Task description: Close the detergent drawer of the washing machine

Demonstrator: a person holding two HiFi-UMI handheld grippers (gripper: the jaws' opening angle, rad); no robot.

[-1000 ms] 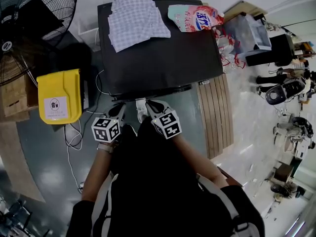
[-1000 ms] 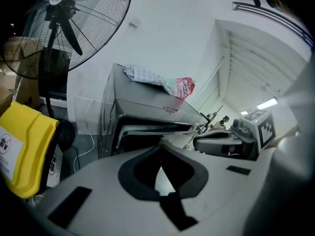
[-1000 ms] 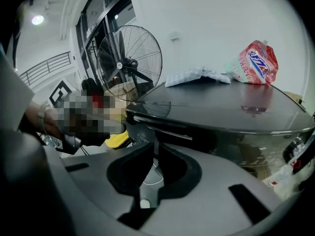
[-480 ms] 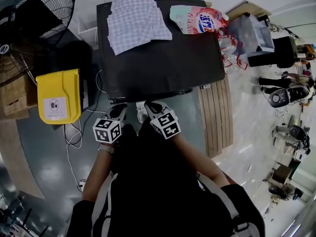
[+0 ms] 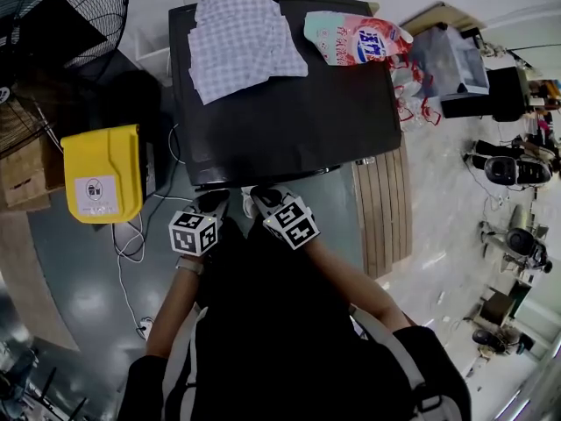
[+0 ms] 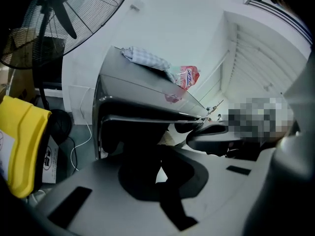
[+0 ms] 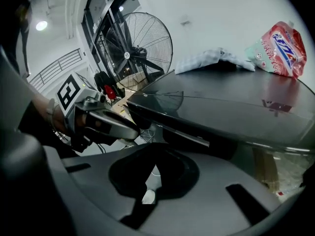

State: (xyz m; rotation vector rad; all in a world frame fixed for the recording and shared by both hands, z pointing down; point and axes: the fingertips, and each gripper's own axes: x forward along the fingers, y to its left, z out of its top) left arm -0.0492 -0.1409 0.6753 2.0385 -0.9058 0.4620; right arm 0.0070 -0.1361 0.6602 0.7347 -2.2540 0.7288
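- Washing machine (image 5: 289, 121), one: dark top, just ahead of both tongs. Its detergent drawer sits in the shadowed front under the near edge and cannot be told apart there.
- Checked cloth (image 5: 241, 42), one, on the machine's top.
- Detergent pouch (image 5: 355, 38), one, pink, beside the cloth; blue logo, characters unreadable.
- Yellow bin (image 5: 103, 172), one; white label, print illegible.
- Fan (image 5: 61, 16), one.
- Left tongs (image 5: 215, 202): closed, empty.
- Right tongs (image 5: 266, 196): just been closing, now together, nothing between.

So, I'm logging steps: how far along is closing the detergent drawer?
No drawer sticks out from the washing machine front, so it looks closed, though that front barely shows. Left gripper and right gripper hang shut and empty before it. Nothing seems left.
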